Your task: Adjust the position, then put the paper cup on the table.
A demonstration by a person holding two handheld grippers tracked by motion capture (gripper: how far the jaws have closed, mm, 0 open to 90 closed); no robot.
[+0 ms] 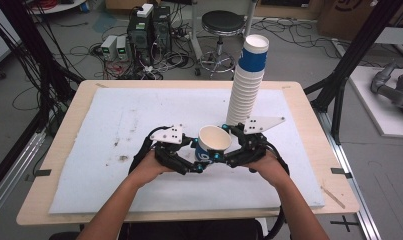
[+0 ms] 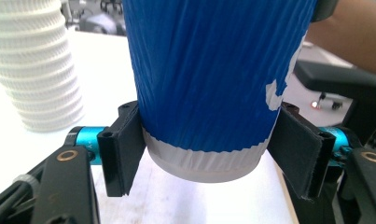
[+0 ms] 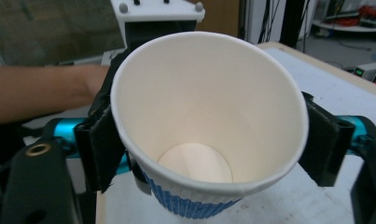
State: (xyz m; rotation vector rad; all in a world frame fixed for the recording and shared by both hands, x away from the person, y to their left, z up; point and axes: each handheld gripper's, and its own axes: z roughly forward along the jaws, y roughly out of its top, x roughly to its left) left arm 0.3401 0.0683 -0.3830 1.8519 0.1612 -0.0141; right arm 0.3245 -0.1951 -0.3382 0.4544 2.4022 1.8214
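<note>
Between both jaw pairs: blue cup (image 1: 212, 143) | left gripper (image 2: 209, 154) clamps its base | right gripper (image 3: 209, 140) clamps near rim | cup stack (image 1: 246, 82) behind

The blue cup's (image 2: 213, 79) rim is cut off by the left gripper view's top edge; the cup stack's (image 2: 36, 65) top too.

1. The paper cup (image 1: 214, 142) is blue outside and white inside, with a white bottom edge.
2. It is empty and tilted, open mouth up.
3. It sits near the table's middle, held above it.
</note>
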